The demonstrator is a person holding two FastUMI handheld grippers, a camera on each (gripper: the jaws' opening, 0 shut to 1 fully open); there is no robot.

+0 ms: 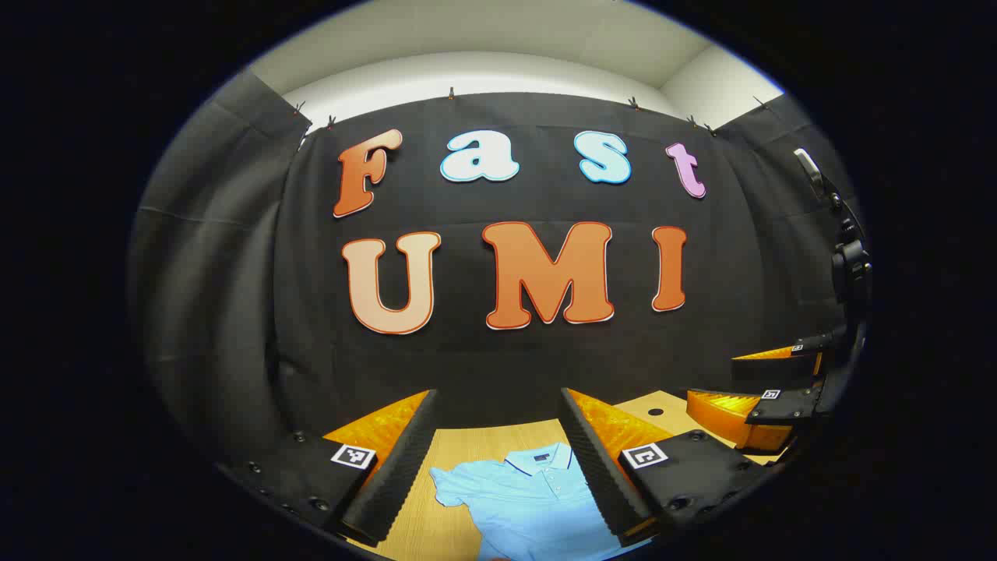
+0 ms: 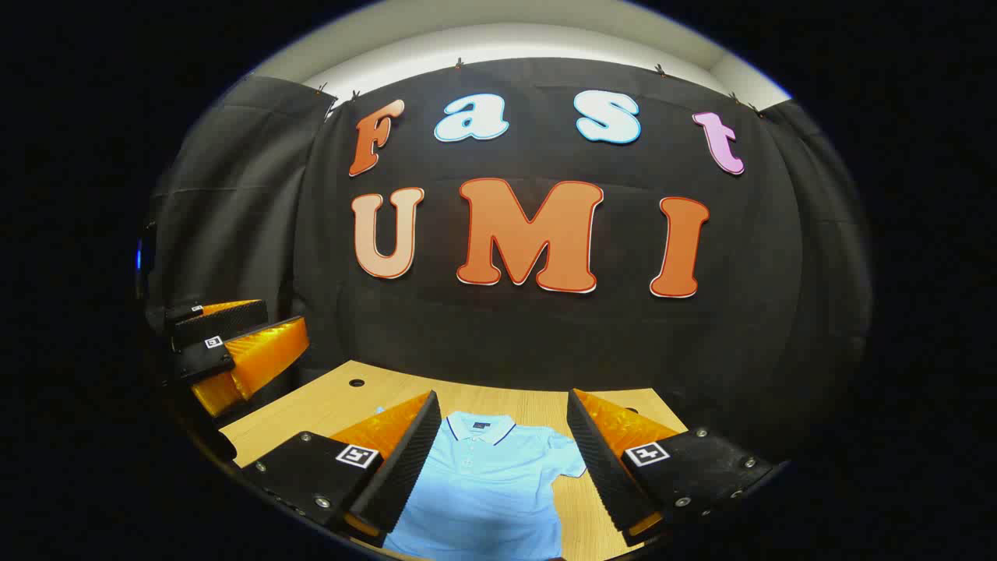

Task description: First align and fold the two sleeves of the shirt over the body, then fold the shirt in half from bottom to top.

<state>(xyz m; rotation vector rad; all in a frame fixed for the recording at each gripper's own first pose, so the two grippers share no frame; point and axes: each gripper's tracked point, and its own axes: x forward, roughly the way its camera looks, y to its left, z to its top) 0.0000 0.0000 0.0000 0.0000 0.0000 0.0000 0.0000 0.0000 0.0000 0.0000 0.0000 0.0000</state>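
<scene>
A light blue polo shirt (image 1: 530,499) lies flat on the wooden table (image 2: 327,405), collar toward the back edge by the black cloth wall (image 2: 545,335), both short sleeves spread out to the sides. The left gripper (image 1: 498,467) hangs above it with fingers spread wide, holding nothing. The right gripper (image 2: 498,467) hangs over the shirt too, fingers likewise apart and empty. Near the table's back left corner sits a small round hole (image 2: 357,383).

In the left gripper view, the light blue short-sleeved polo shirt (image 1: 530,499) loses its hem at the near edge, and its right sleeve hides behind the left gripper's (image 1: 498,467) right finger. In the right gripper view, the right gripper's (image 2: 498,460) left finger covers the shirt's left sleeve.
</scene>
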